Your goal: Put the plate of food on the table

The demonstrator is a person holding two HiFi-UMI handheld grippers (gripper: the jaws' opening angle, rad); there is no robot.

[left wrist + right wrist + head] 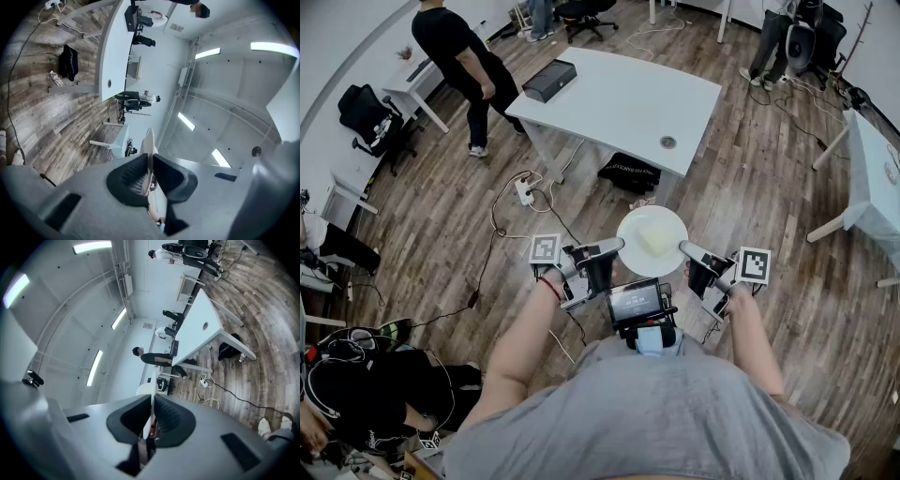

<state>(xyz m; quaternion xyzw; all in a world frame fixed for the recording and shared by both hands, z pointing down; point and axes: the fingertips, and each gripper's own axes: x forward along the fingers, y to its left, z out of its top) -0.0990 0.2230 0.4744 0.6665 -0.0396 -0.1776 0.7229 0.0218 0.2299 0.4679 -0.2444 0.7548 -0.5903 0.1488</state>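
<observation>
A white round plate (649,225) with a pale yellow slab of food (658,240) on it hangs level above the wood floor. My left gripper (619,246) is shut on the plate's left rim, and my right gripper (683,247) is shut on its right rim. In the left gripper view the plate (148,141) shows edge-on, pinched between the dark pads. The right gripper view shows the plate's thin rim (151,397) clamped the same way. The white table (623,103) stands ahead, beyond the plate; it also shows in the left gripper view (110,51) and the right gripper view (199,326).
A black box (548,80) lies on the table's left end. A black bag (629,173) and a power strip (525,192) with cables lie on the floor before the table. A person in black (459,61) stands left of it. Another white table (872,178) is at the right.
</observation>
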